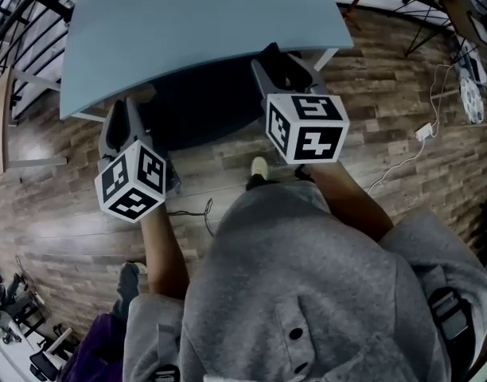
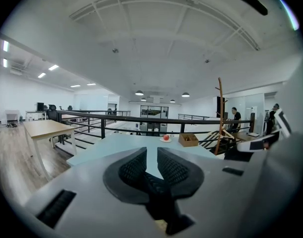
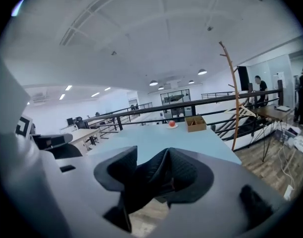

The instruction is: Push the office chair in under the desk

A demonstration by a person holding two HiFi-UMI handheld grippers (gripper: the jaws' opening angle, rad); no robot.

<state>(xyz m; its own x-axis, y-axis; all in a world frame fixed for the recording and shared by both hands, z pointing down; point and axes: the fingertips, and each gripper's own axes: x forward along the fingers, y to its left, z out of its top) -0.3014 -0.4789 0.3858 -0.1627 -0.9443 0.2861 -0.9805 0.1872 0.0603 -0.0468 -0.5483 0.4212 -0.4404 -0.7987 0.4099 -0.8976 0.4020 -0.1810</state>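
Note:
The office chair (image 1: 200,106) shows as a dark mass tucked mostly under the light blue desk (image 1: 188,30). My left gripper (image 1: 116,122) is at the chair's left side and my right gripper (image 1: 285,64) at its right, by the desk edge. In the left gripper view the left gripper (image 2: 151,155) has a narrow gap, with a dark chair part (image 2: 161,197) low in it and the desk (image 2: 141,143) showing through. The right gripper (image 3: 151,157) stands wide, with dark mesh of the chair (image 3: 141,187) between its jaws. I cannot see either gripper's pads pressing on it.
On the desk's far end sit a cardboard box (image 3: 195,123) and a red thing on a plate (image 3: 172,124). A black railing (image 2: 141,120) runs behind it. A white cable and plug (image 1: 425,131) lie on the wood floor at right. A wooden coat stand (image 3: 233,93) is right of the desk.

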